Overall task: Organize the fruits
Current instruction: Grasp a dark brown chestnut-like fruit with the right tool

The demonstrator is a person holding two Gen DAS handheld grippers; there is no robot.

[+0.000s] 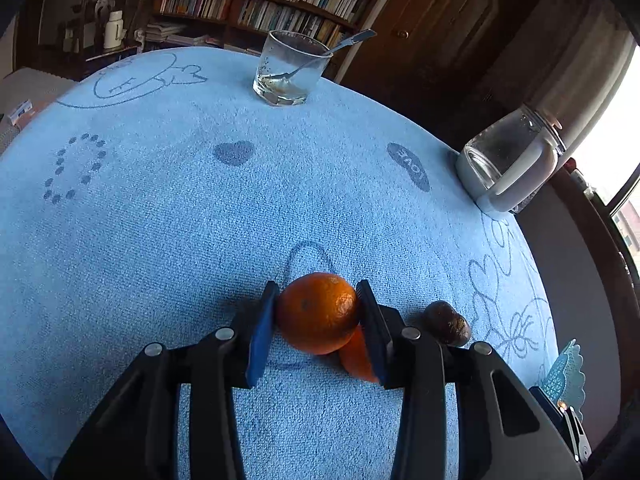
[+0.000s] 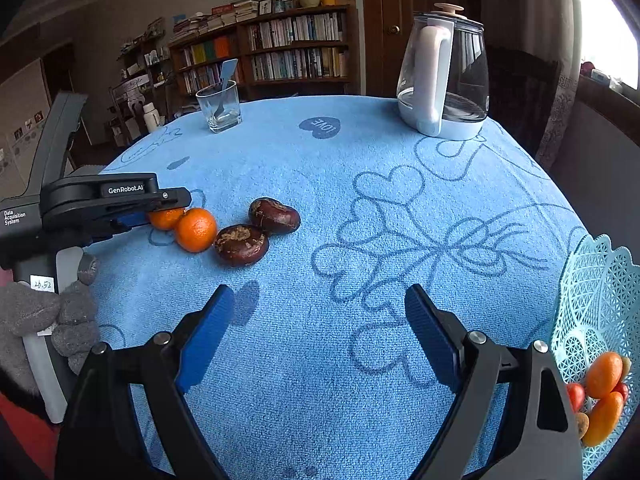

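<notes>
An orange mandarin (image 1: 316, 312) lies on the blue tablecloth (image 1: 200, 240), and my left gripper (image 1: 318, 300) is shut on it, a blue pad against each side. A second mandarin (image 1: 356, 356) lies just behind it, partly hidden by the right finger. The right wrist view shows that second mandarin (image 2: 196, 229) beside the gripped one (image 2: 166, 218), then two dark chestnuts (image 2: 241, 245) (image 2: 274, 215) to their right. My right gripper (image 2: 319, 294) hangs open over bare cloth, nearer than the chestnuts, with nothing between its fingers.
A pale blue lattice basket (image 2: 600, 300) at the right table edge holds several small orange and red fruits. At the far side stand a glass kettle (image 2: 444, 76) and a tumbler with a spoon (image 2: 219, 106). A grey-gloved hand (image 2: 60, 320) holds the left gripper's handle.
</notes>
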